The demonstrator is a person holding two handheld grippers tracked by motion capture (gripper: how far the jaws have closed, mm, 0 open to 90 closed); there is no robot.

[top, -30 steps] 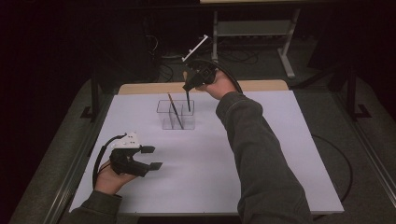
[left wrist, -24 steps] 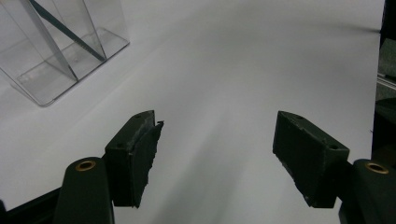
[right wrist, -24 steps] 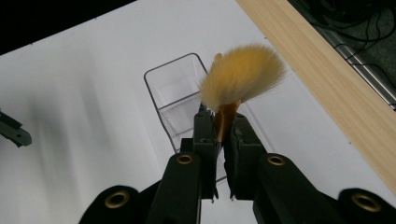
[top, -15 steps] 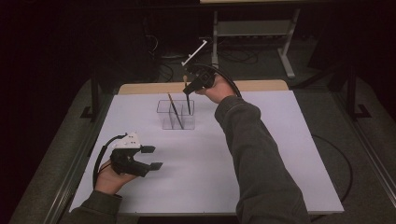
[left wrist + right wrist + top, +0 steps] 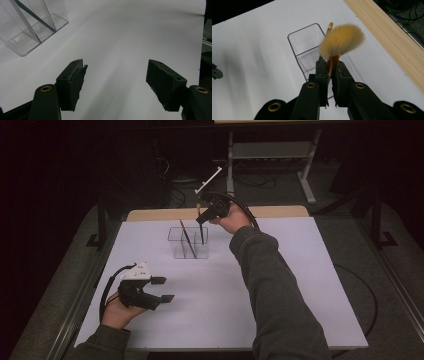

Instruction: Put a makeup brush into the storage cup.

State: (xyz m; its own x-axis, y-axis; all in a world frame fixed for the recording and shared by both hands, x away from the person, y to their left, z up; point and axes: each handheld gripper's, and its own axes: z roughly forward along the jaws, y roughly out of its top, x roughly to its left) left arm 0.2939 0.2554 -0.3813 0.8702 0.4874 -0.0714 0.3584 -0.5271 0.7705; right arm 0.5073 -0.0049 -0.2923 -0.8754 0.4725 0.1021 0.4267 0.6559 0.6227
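Makeup brush: fluffy tan head, slim wooden handle, clamped between the closed jaws of the right gripper, head above the pads and handle running down into the clear organizer. Position: over the organizer's right-hand compartment, tip apparently already inside; whether it touches the floor cannot be told. Second stick-like item leans in the organizer's left compartment. Risk: the handle could catch the thin divider wall, tip the light organizer or slip in the pads if lowered at a slant. Left gripper: jaws apart, empty, resting well in front of the organizer on the white table.
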